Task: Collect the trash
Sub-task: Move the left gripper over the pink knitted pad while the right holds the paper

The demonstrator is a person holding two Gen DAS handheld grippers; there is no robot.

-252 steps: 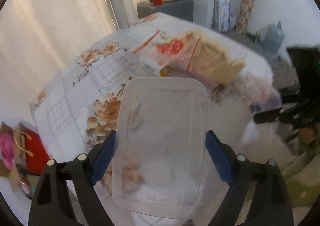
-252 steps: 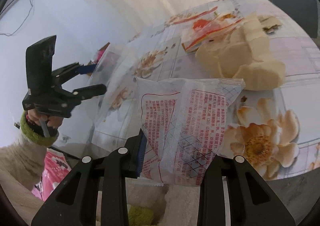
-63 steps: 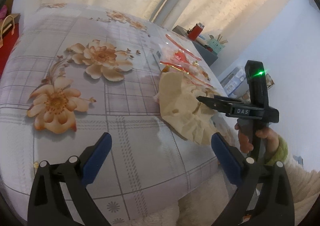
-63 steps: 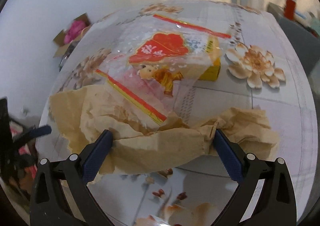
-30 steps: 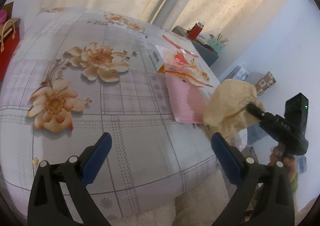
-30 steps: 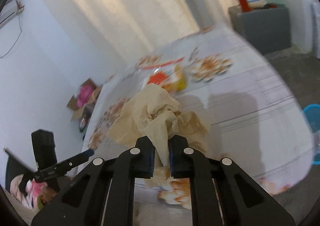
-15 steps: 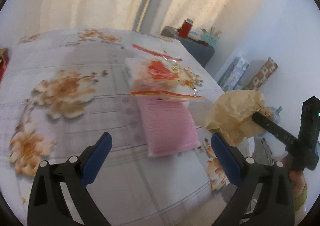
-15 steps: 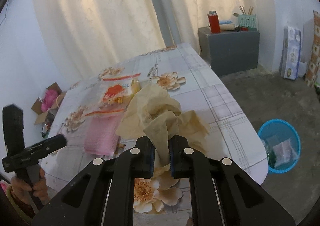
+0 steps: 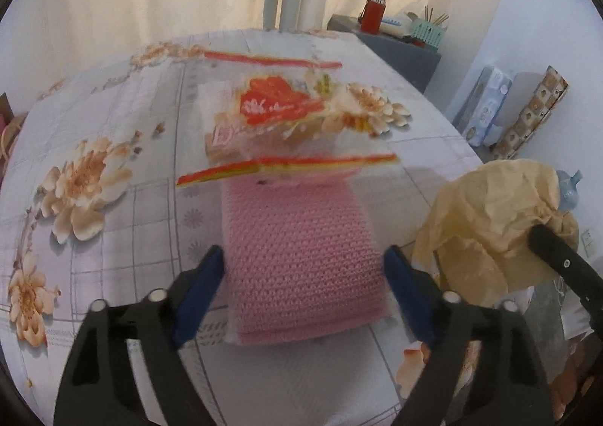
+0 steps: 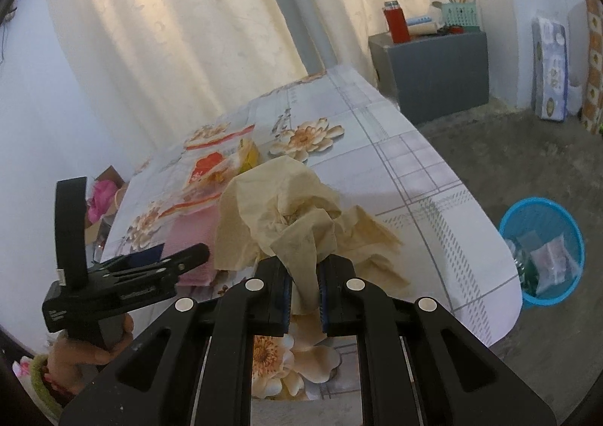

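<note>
wrapper (image 9: 286, 117): white characters showing on red patch, blurring out, not reading
left gripper (image 10: 181, 256): pale marking showing on body, too small to read
blue-white pack (image 10: 549, 71): print showing, illegible
rest: nothing reading legibly

left gripper (image 9: 305, 290) fingers closing beside pink pack (image 9: 301, 256), seemingly not touching.

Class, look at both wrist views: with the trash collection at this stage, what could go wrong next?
1. The right gripper pinches only a corner of the crumpled brown paper; it might slip before reaching the blue bin.
2. The left gripper, jaws just narrowing around the pink pack, could drag the overlapping clear bag along.
</note>
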